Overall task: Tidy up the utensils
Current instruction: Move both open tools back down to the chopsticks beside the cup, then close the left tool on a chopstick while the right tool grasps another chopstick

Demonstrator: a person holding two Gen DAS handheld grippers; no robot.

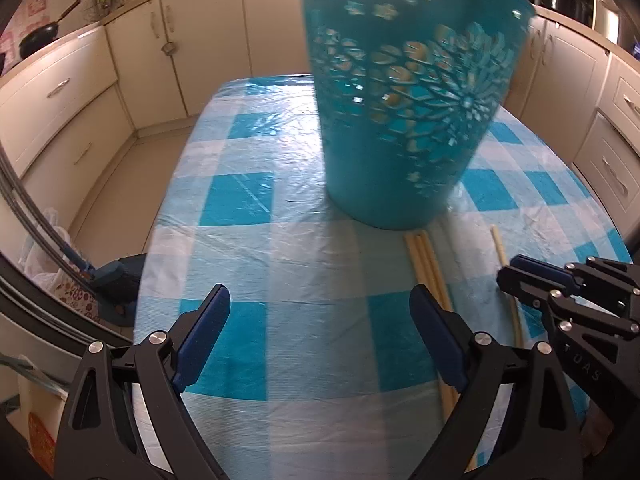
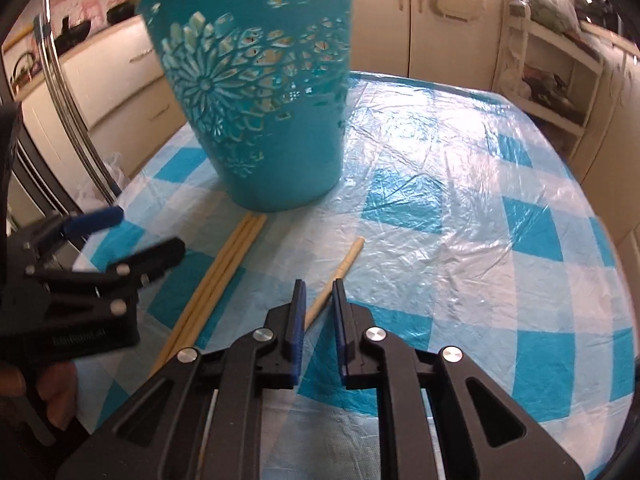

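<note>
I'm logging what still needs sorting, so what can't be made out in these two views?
- Inside of the teal cut-out plastic holder: rim cut off by the top edge in both views.
- Near ends of the three pale wooden chopsticks: behind the left gripper.
- Single chopstick: whether the right gripper touches it; jaws narrow.

Teal, blue-and-white check, pale cream.
Teal holder [image 1: 404, 92] with cut-out flower pattern; blue-white checked cloth [image 2: 460, 208] on worktop; cream, perhaps bamboo, chopsticks [image 2: 224, 276].

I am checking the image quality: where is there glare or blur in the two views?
Left wrist view: the teal holder is motion-blurred, with mild glare on the tablecloth. Right wrist view: strong glare on the tablecloth, holder slightly blurred.
</note>
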